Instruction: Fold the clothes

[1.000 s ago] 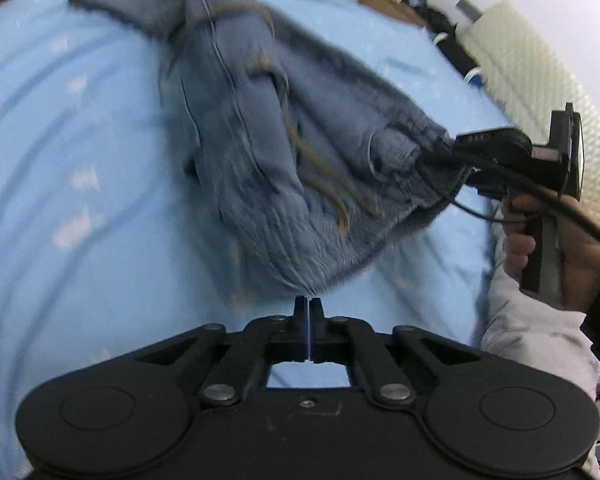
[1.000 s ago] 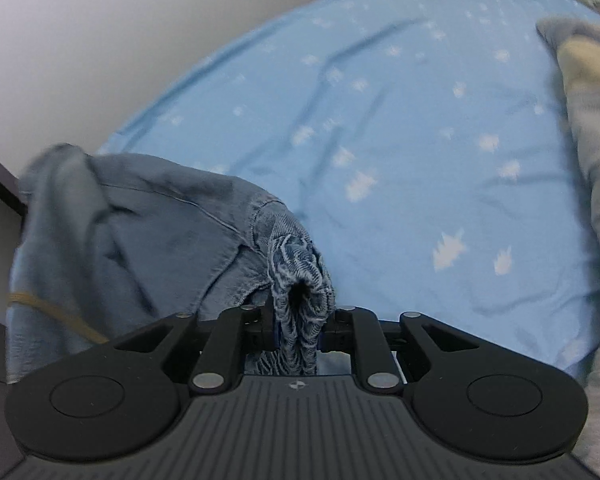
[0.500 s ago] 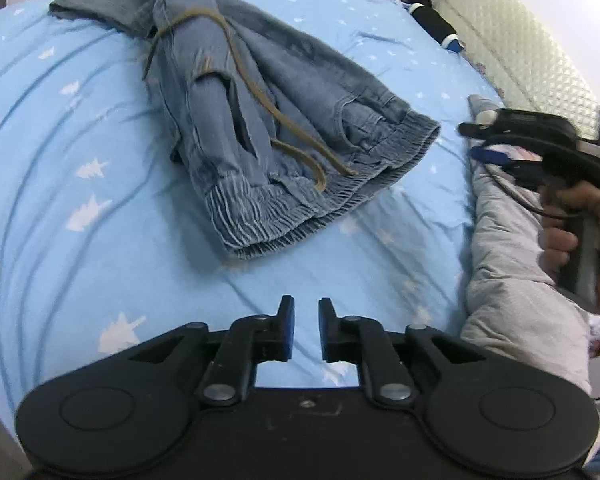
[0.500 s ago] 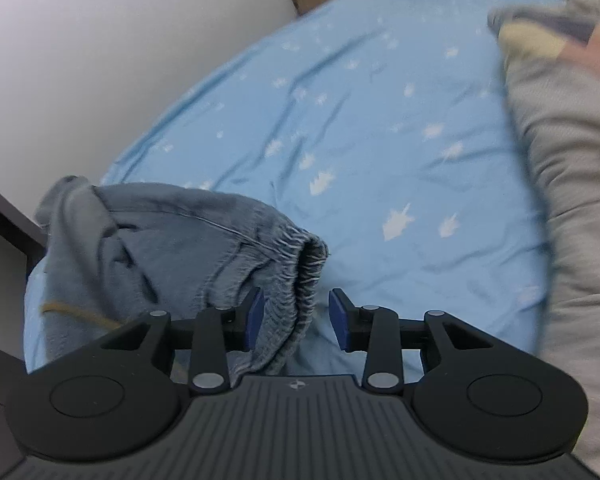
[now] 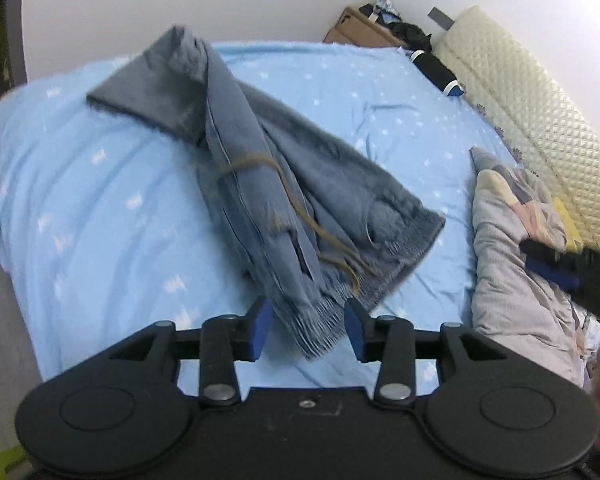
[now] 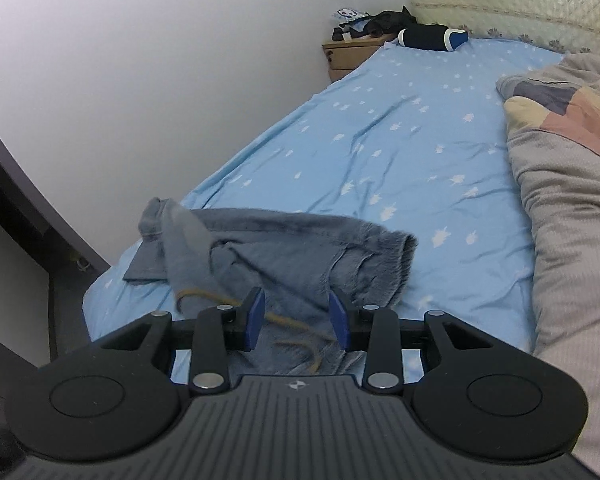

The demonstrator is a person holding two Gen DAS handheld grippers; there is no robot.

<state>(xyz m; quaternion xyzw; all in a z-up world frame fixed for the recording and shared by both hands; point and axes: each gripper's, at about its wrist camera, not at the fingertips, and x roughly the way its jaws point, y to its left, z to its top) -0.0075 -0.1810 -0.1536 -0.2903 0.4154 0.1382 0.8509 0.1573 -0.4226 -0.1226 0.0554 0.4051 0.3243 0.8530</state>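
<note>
Bed sheet [image 5: 100, 200]: light blue cotton scattered with small white star-like prints, creased in long soft ridges; it covers the whole mattress up to the white wall.
Headboard [image 5: 540, 120]: cream, quilted in a raised diamond pattern, running along the far right edge.
Quilt [image 6: 572, 200]: grey waffle-textured bedding with pastel patches (pink, cream, slate), bunched in a thick roll along the right side of the bed.
Jeans [image 5: 300, 208]: soft, washed blue denim, folded lengthwise into a long band that lies diagonally across the sheet; the ribbed elastic waistband fans out at the near end, and a tan drawstring [image 5: 300, 216] loops loosely over the top layers. The picture is blurred here.
Nightstand [image 6: 348, 56]: light wood, in the far corner, with dark clothing piled on top.
Bolster [image 6: 432, 36]: black cylinder with a blue and white end, lying at the head of the bed.
Left gripper [image 5: 307, 326]: black frame, blue pads, jaws opening; the waistband corner shows in the gap, but the pads do not press on it (the cloth lies on the bed below).
Right gripper [image 6: 296, 322]: same build, jaws parted and empty; the jeans and the drawstring lie on the sheet beyond and under the gap, untouched.
</note>
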